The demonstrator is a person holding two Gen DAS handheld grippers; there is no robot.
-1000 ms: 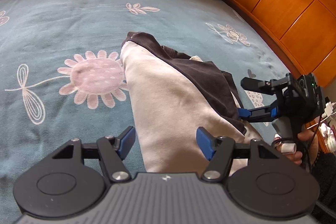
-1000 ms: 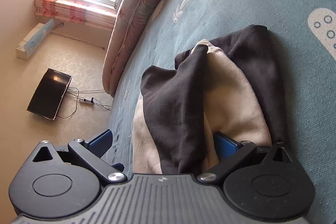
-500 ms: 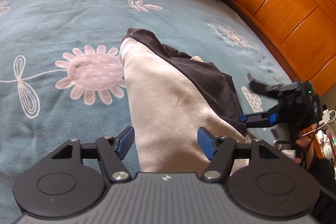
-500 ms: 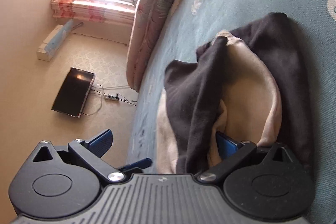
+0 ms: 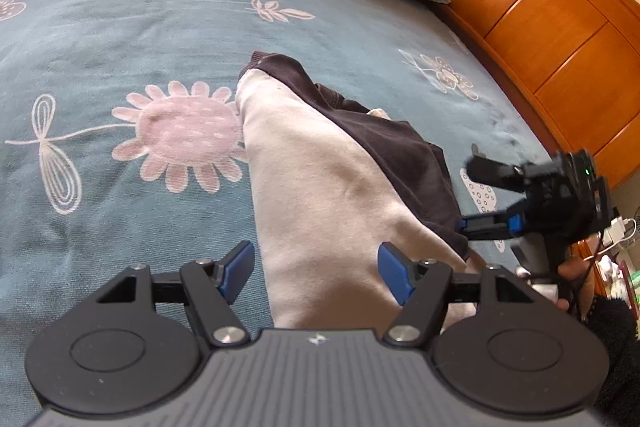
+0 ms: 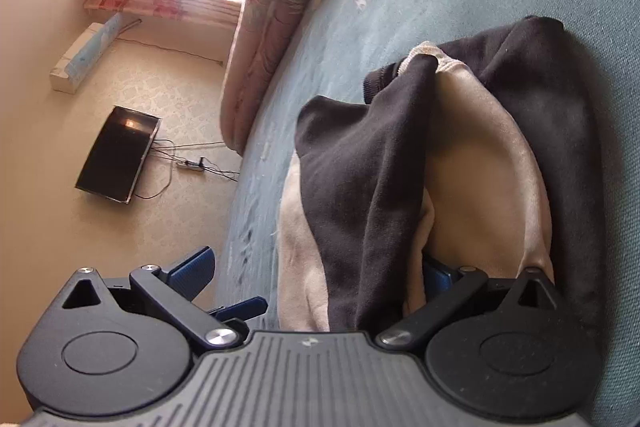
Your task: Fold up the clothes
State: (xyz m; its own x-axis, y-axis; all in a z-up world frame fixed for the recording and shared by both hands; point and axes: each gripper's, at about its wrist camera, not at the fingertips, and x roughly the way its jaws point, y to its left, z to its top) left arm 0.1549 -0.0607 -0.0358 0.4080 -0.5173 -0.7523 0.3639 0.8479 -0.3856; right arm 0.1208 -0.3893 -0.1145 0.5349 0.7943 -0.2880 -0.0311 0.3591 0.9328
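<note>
Across the blue flowered bedspread point(image 5: 168, 39) the garment point(image 5: 320, 179), a beige piece with a dark brown outer side, lies as one long strip whose axis runs from the left gripper point(image 5: 316, 269) away toward the far middle of the bed, ending in a dark cuff or hem beside the pink flower print. In the left wrist view the near end of that strip passes directly between the two blue pads point(image 5: 236, 269), which stand well apart with bare gaps on either side of the cloth; nothing is pinched, and the jaws straddle the fabric from above, angled down at it. The right gripper point(image 5: 476, 199) sits at the right edge of the same strip, close to the wooden headboard point(image 5: 560, 39), held in a hand point(image 5: 568, 279); its jaws are also spread. In the right wrist view one blue finger point(image 6: 434, 273) is tucked in under the dark layer point(image 6: 360, 195) while the other finger point(image 6: 192, 269) hangs free off the cloth on the floor side, so no grip is made there. Judging from this, both hands are about equally near the garment's near end, the left centred on it and the right at its side, and a fold would carry that end along the long axis toward the far cuff.
</note>
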